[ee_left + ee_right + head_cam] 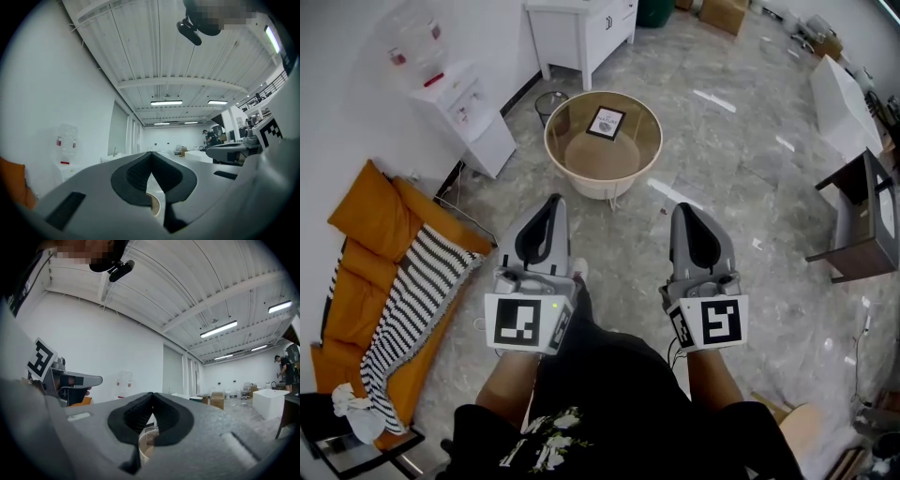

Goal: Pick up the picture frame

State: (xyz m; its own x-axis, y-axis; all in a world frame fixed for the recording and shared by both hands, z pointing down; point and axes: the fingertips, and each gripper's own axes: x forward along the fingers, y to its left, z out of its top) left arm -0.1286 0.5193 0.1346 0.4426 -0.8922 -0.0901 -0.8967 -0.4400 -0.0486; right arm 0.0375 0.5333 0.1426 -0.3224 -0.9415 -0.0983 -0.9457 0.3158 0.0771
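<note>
Two tools at lower centre, left gripper (554,201) and right gripper (686,210): jaws fully closed, holding nothing. Frame (606,123) upper centre, on round table (555,150), well apart from both.

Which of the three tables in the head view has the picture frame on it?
The round beige table: the picture frame lies on its clear top. The white table and the dark table at the right show no frame.
</note>
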